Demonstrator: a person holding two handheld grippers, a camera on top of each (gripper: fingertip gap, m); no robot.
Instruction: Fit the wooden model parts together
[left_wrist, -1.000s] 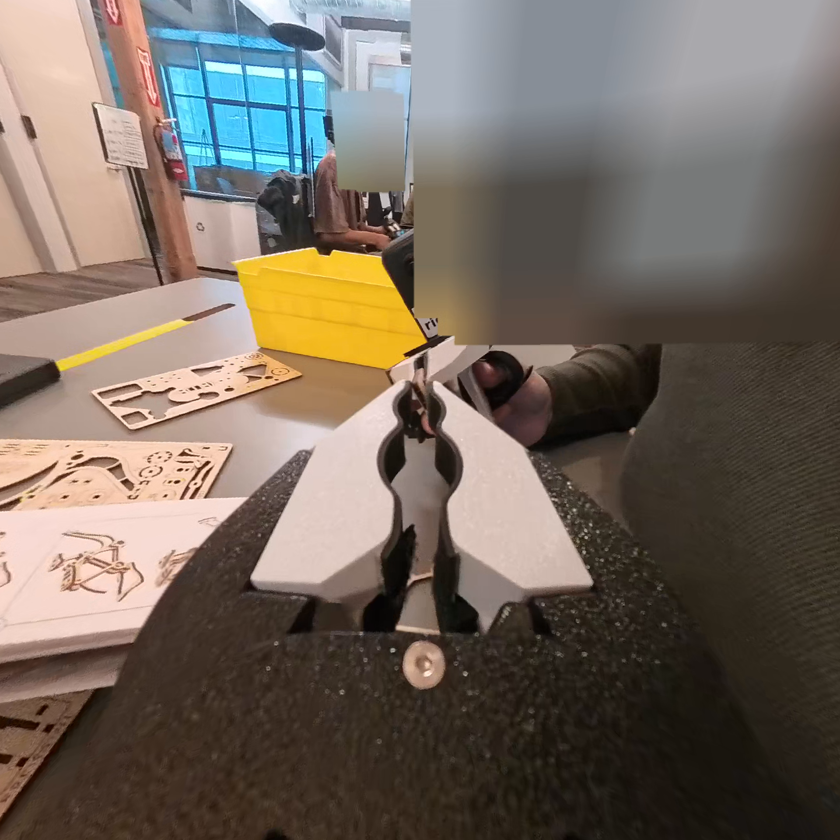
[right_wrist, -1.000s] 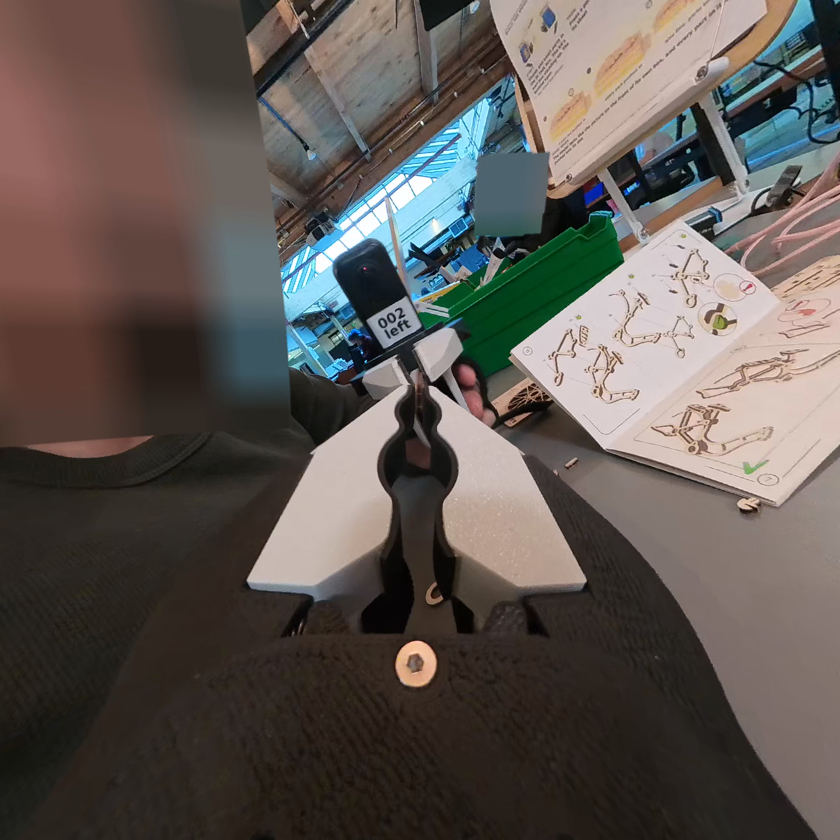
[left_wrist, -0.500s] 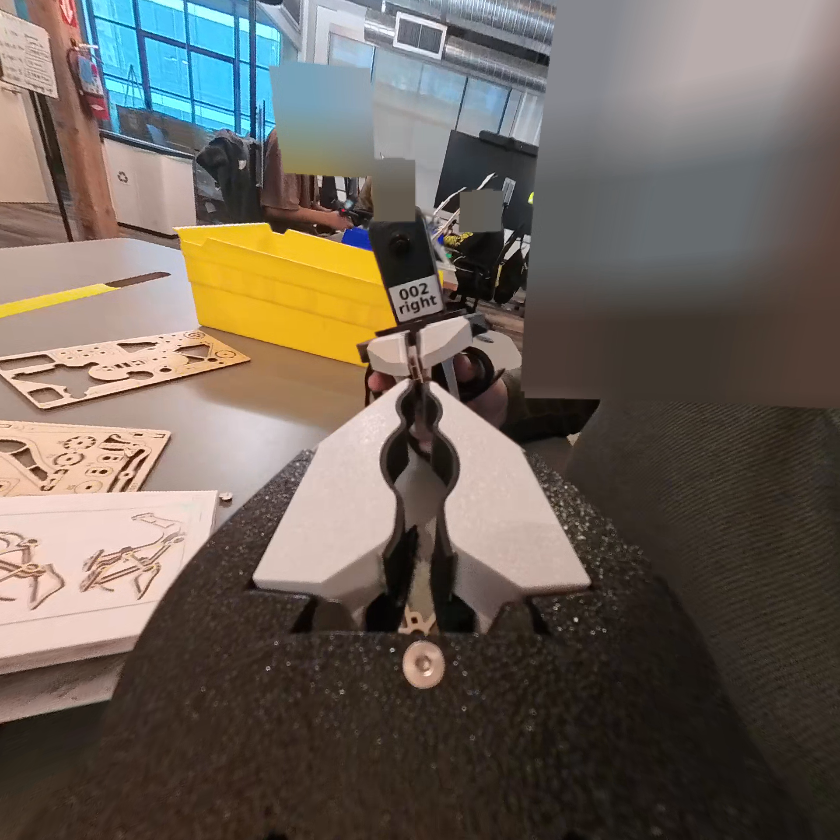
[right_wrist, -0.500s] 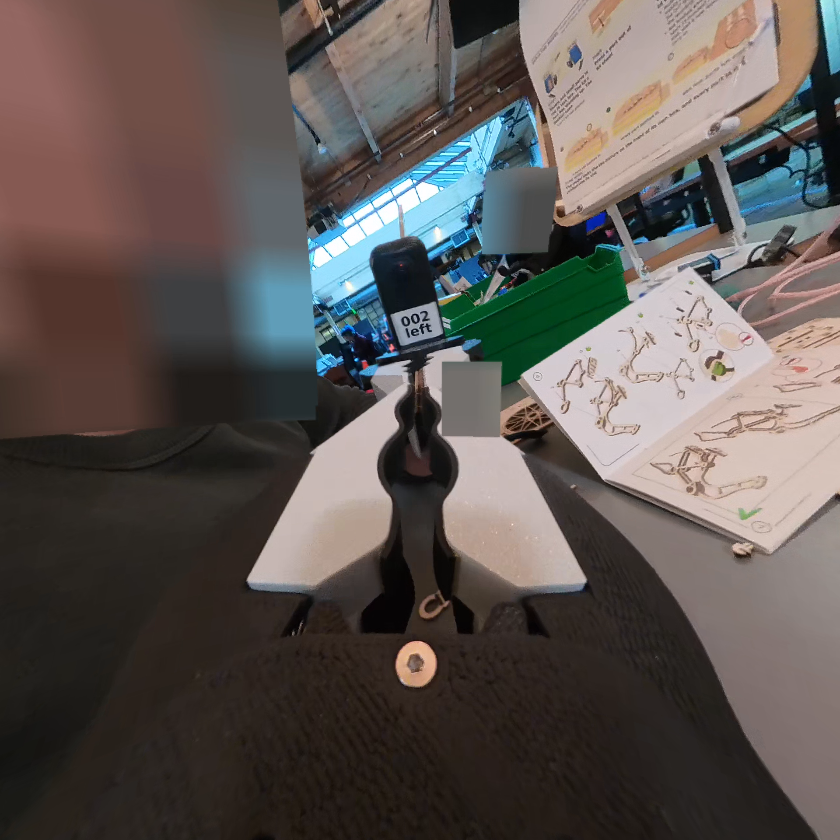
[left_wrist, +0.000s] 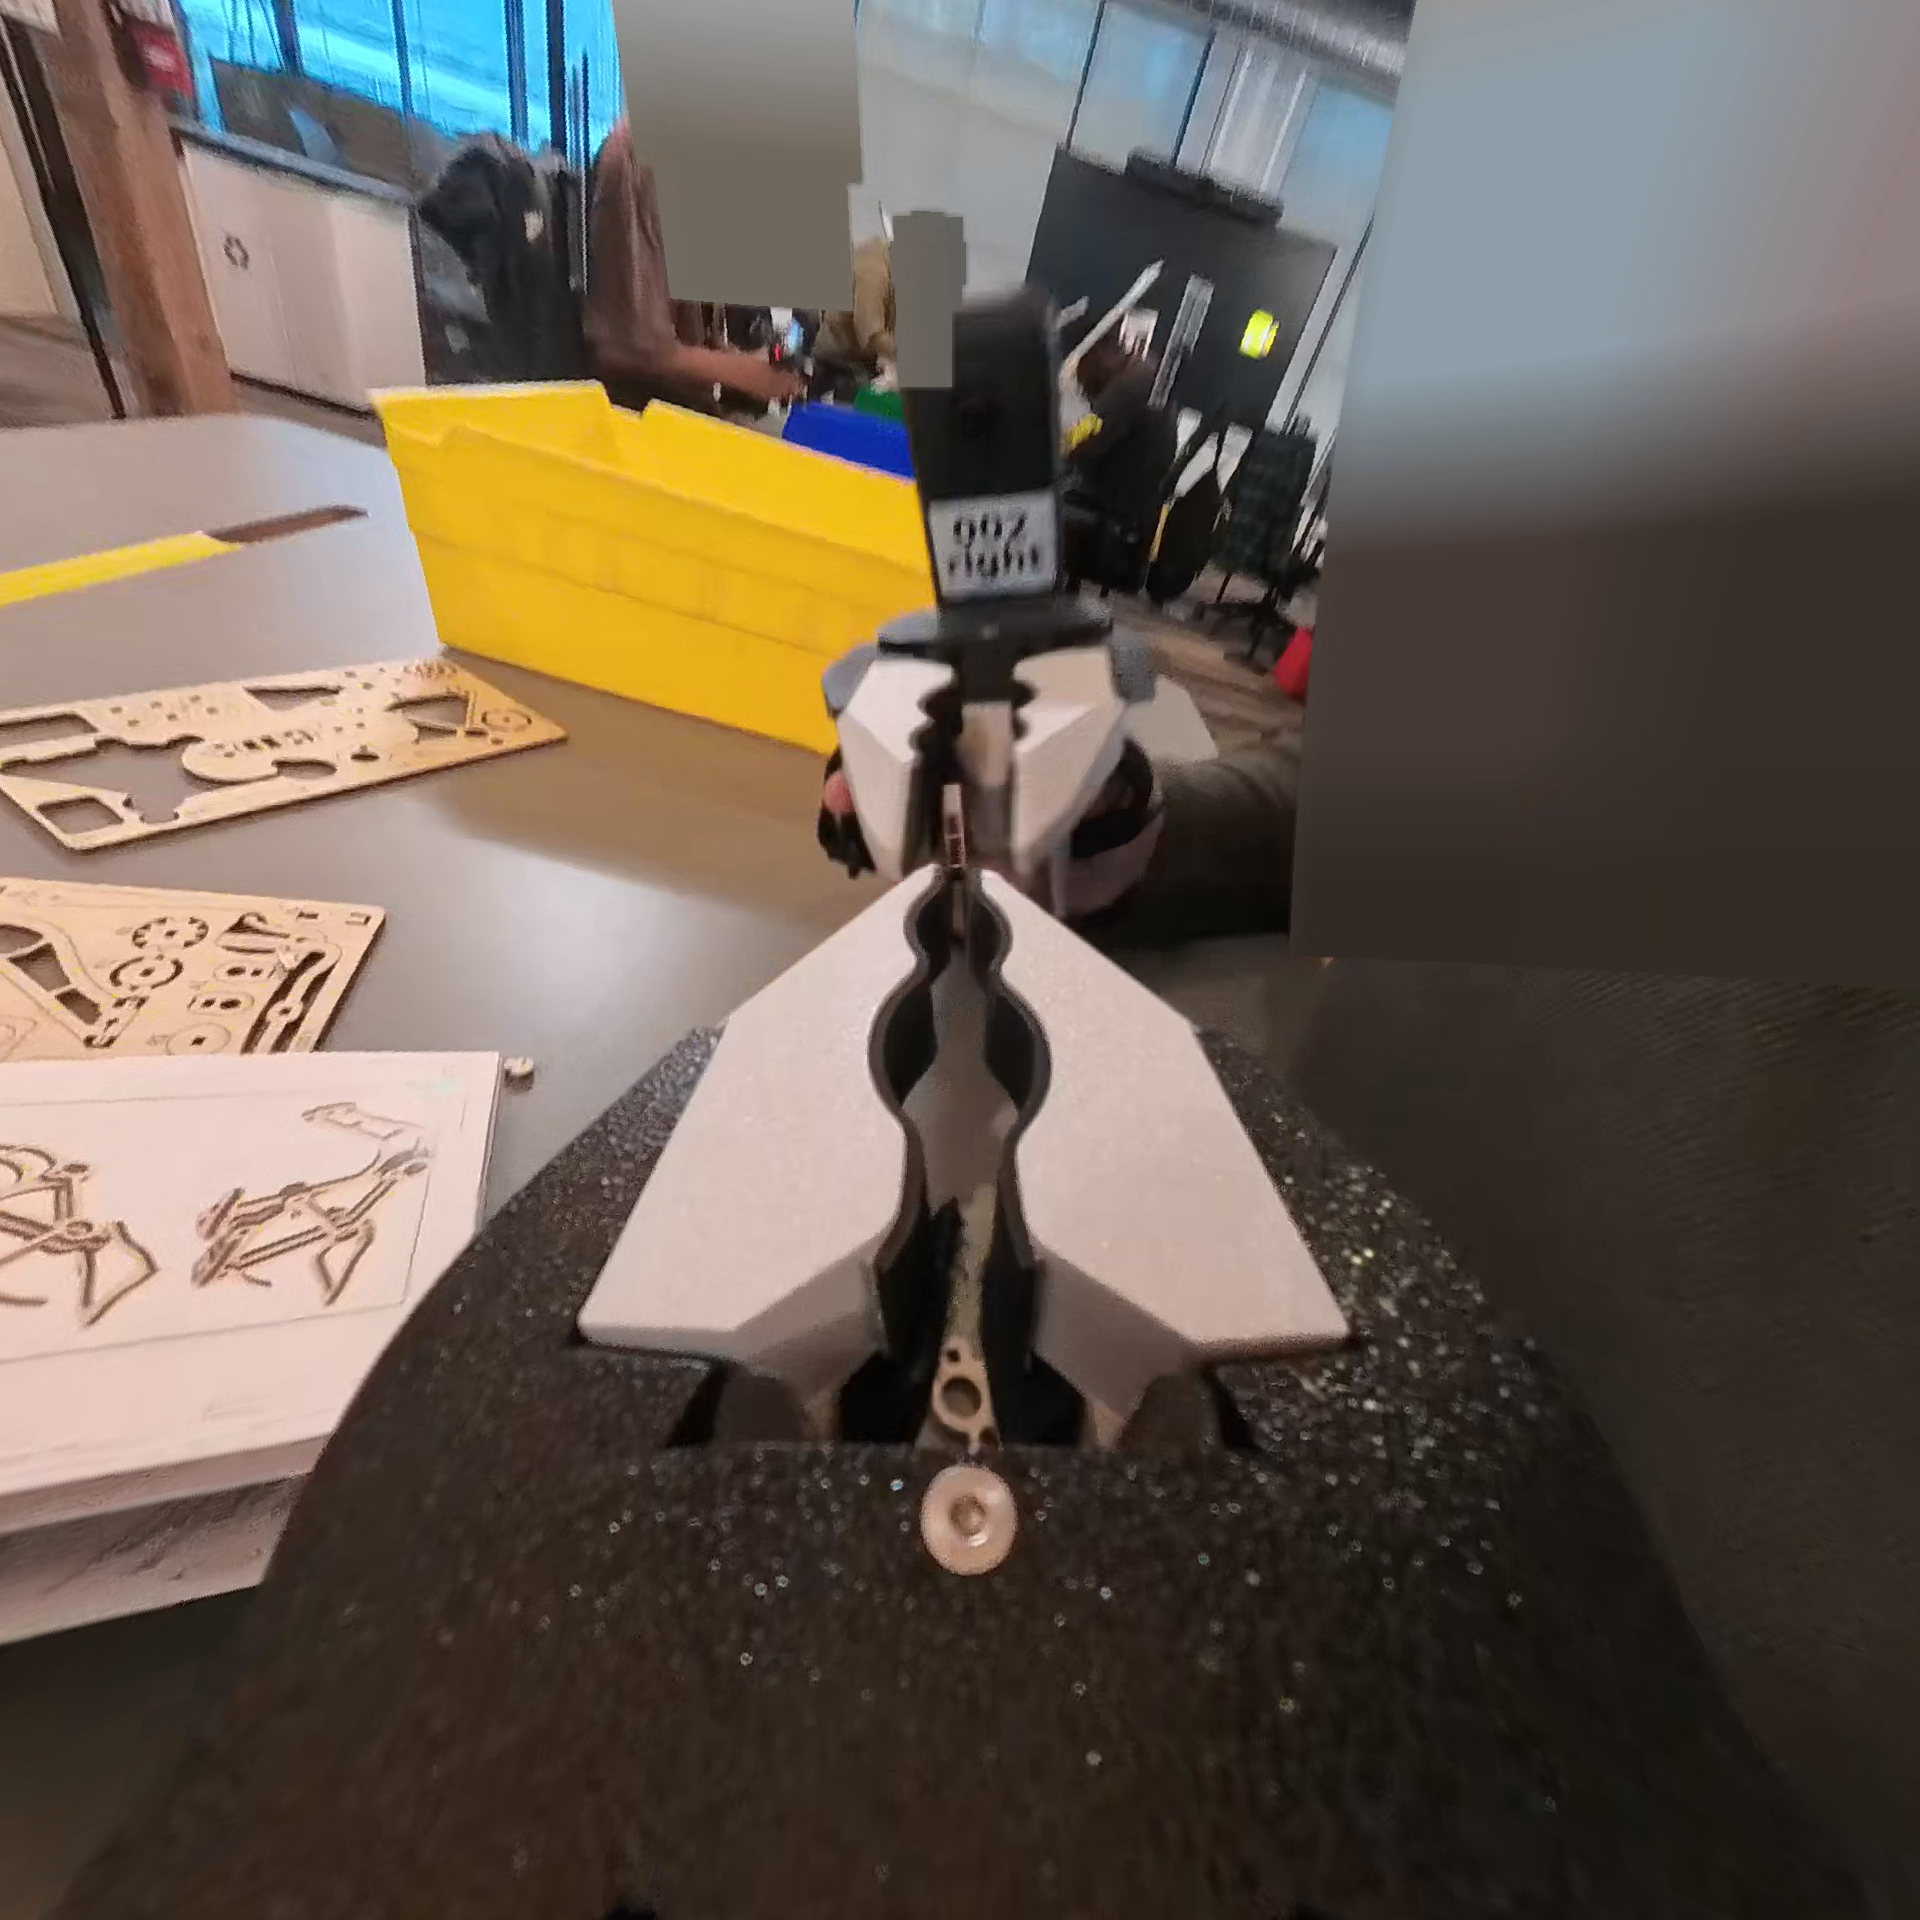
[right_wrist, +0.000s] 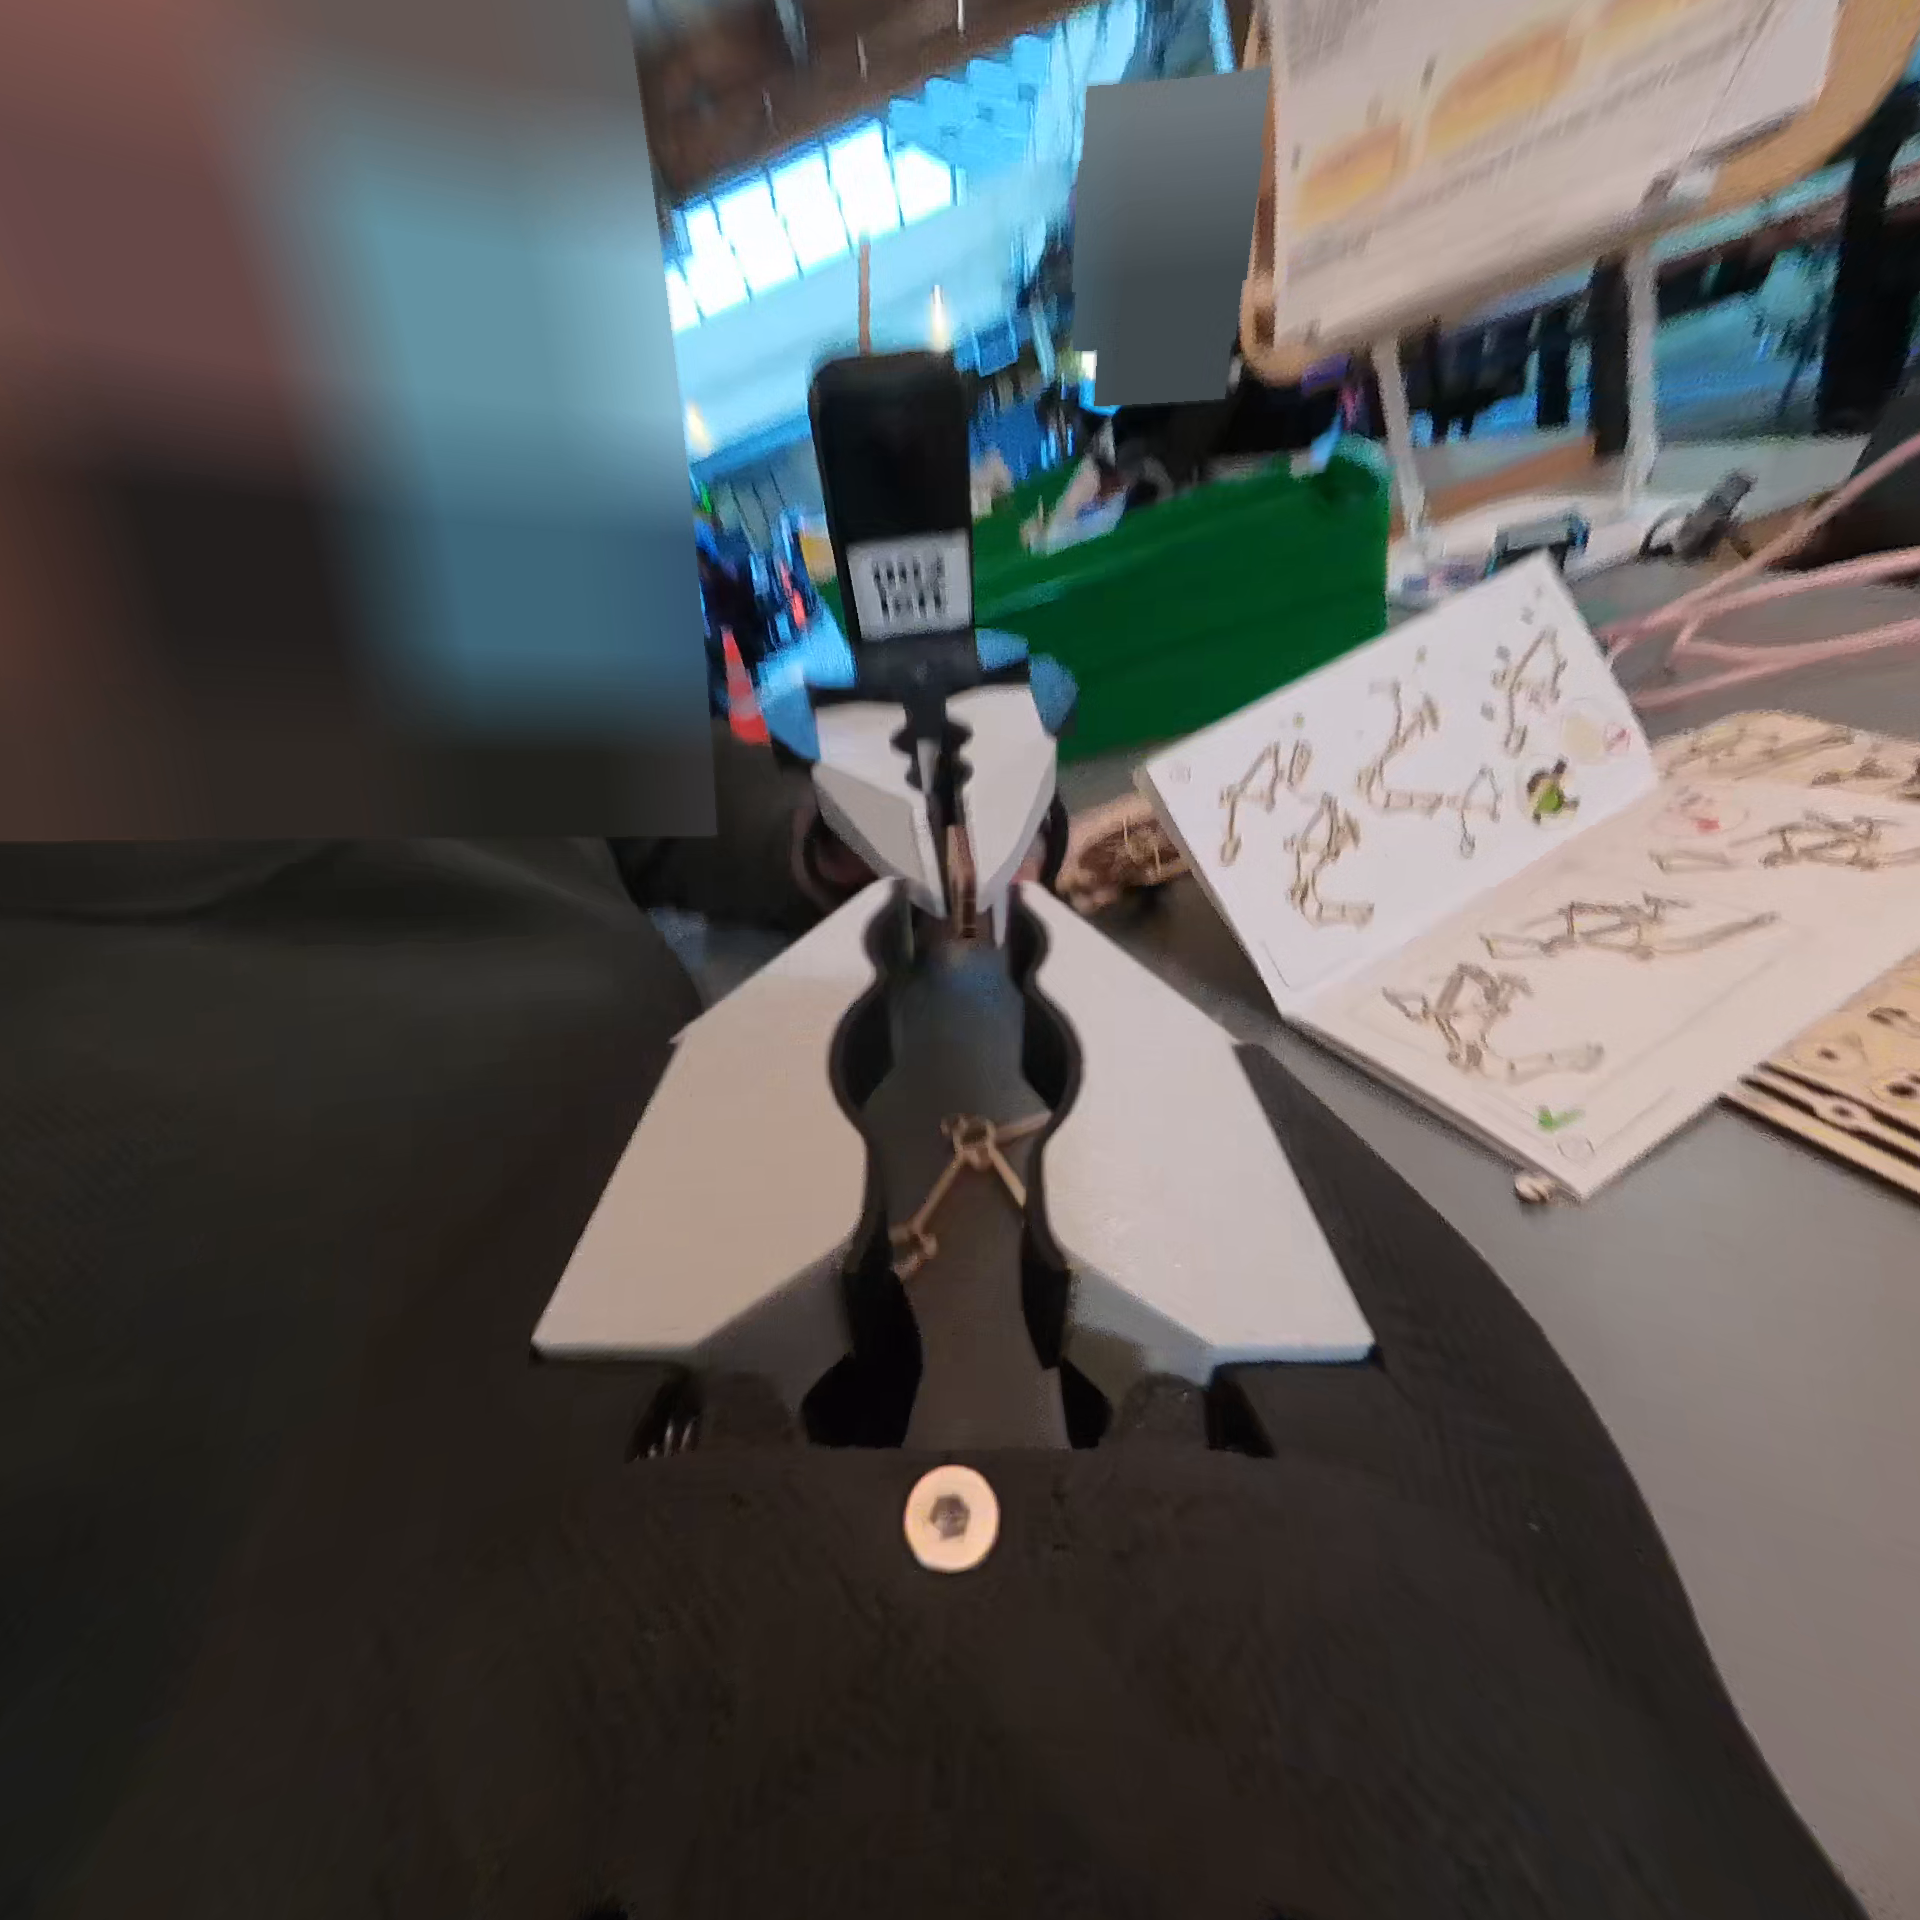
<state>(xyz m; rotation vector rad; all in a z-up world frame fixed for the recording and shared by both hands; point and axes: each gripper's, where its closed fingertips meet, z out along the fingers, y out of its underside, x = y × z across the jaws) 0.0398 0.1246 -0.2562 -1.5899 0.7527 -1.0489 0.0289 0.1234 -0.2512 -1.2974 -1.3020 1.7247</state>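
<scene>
Your left claw is clamped together on a thin wooden part that juts from its tips toward your right claw. Your right claw stands apart, its fingers straddling the left claw's tips; blur hides whether they touch the part. A small wooden linkage lies below, seen between the right fingers. On the table: cut wooden sheets, an instruction booklet, a yellow bin, a green bin.
</scene>
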